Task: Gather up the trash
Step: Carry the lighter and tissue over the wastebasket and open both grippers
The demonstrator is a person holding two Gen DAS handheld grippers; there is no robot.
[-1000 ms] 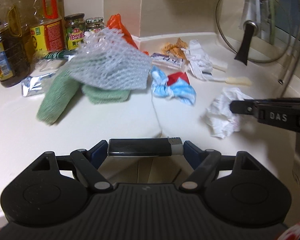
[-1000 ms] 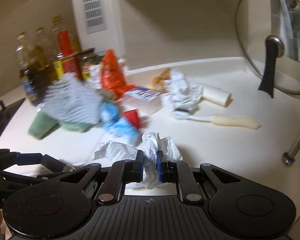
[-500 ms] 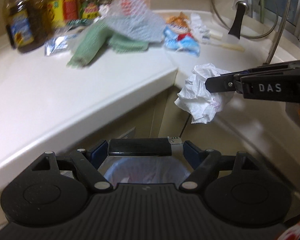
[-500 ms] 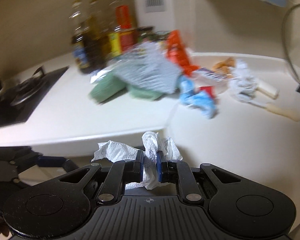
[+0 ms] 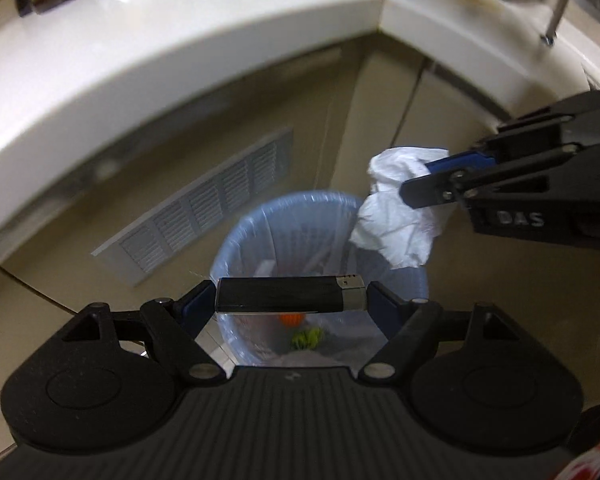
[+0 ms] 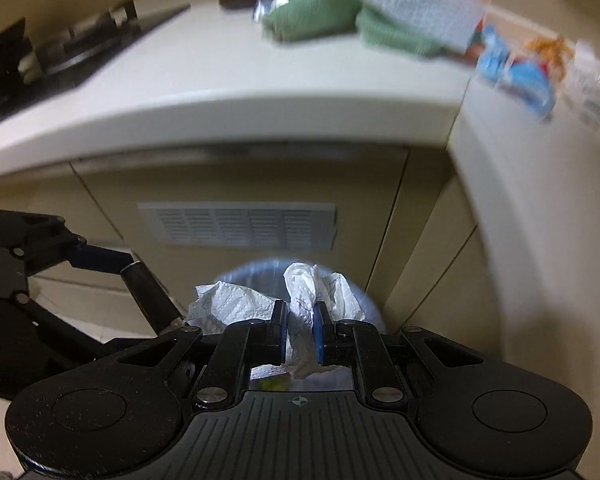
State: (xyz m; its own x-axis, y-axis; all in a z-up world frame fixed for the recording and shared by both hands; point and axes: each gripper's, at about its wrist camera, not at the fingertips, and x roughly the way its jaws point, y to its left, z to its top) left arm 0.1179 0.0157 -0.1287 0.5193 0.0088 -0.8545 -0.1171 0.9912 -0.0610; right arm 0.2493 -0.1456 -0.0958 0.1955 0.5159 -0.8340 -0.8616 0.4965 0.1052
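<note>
In the lower centre, the left tool (image 5: 291,299) grips a black lighter (image 5: 290,295) by its ends, and the right tool (image 6: 300,334) is closed on a crumpled tissue (image 6: 300,300). Both have come down from the worktop (image 6: 228,96) and now hang over the lined bin (image 5: 260,236), so releasing should be next.

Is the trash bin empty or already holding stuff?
Holding stuff. The left wrist view looks into the lined trash bin: an orange item and a green item lie at the bottom.
</note>
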